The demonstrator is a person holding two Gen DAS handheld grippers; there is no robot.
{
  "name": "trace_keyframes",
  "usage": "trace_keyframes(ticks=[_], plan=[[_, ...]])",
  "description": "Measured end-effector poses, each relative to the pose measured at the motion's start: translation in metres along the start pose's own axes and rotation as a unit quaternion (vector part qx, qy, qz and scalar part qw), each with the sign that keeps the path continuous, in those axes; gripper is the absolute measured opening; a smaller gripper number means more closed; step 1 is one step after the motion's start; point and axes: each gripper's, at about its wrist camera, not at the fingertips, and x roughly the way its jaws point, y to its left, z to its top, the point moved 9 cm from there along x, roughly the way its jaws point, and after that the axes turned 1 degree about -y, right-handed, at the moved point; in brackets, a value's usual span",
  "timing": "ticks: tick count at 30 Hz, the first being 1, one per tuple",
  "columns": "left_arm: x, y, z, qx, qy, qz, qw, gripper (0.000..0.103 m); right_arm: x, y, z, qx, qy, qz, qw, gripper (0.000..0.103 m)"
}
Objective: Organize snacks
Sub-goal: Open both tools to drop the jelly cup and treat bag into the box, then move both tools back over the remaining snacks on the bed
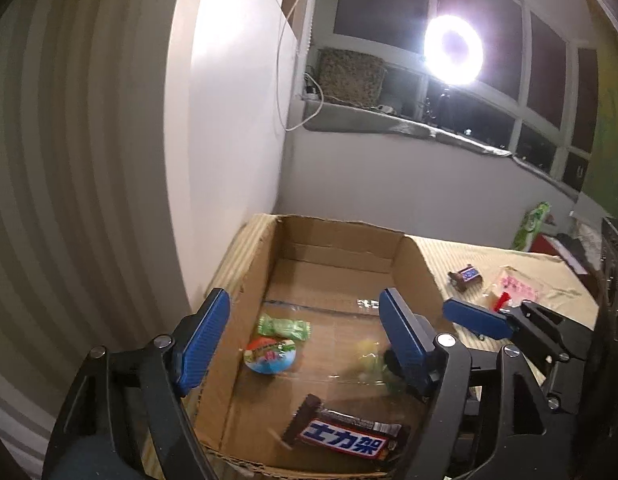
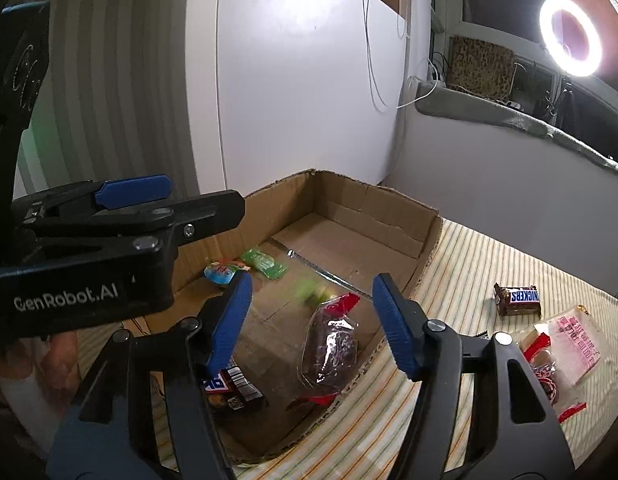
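Snacks drop into the box (image 2: pixel 349 216): both grippers (image 1: pixel 305 336) (image 2: pixel 309 320) hang over it, jaws wide, holding nothing. Next, fetch the Snickers (image 2: pixel 517 300) at right on the bench (image 2: pixel 461 276).

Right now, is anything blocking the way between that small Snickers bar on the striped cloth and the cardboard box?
Nothing visible blocks it. The Snickers bar lies on bare striped cloth, apart from the cardboard box. Only the box's low right wall must be cleared; its top is open.

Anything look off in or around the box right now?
Nothing damaged. The dark red-ended packet tilts against the cardboard box's near wall, and a blurred yellow-green snack appears mid-drop.
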Motion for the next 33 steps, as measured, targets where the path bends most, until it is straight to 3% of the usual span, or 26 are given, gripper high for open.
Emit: trace_keyframes(ticks=[9,20,24,33], plan=[[-0.001,0.007,0.005,-0.011,-0.005,0.005,0.9999,0.077,-0.005,0.002,0.005,-0.001,-0.004,-0.004,1.0,0.065],[-0.018,0.028,0.011,-0.026,-0.018,0.04,0.9987,0.077,-0.015,-0.002,-0.001,0.001,0.044,-0.061,0.997,0.067],[-0.025,0.024,0.011,-0.018,-0.017,0.052,0.9983,0.077,-0.03,-0.01,-0.005,0.016,0.038,-0.075,0.996,0.074],[-0.031,-0.013,0.011,0.019,-0.012,0.061,0.9979,0.077,-0.071,-0.057,-0.019,0.045,0.023,-0.12,0.992,0.075]])
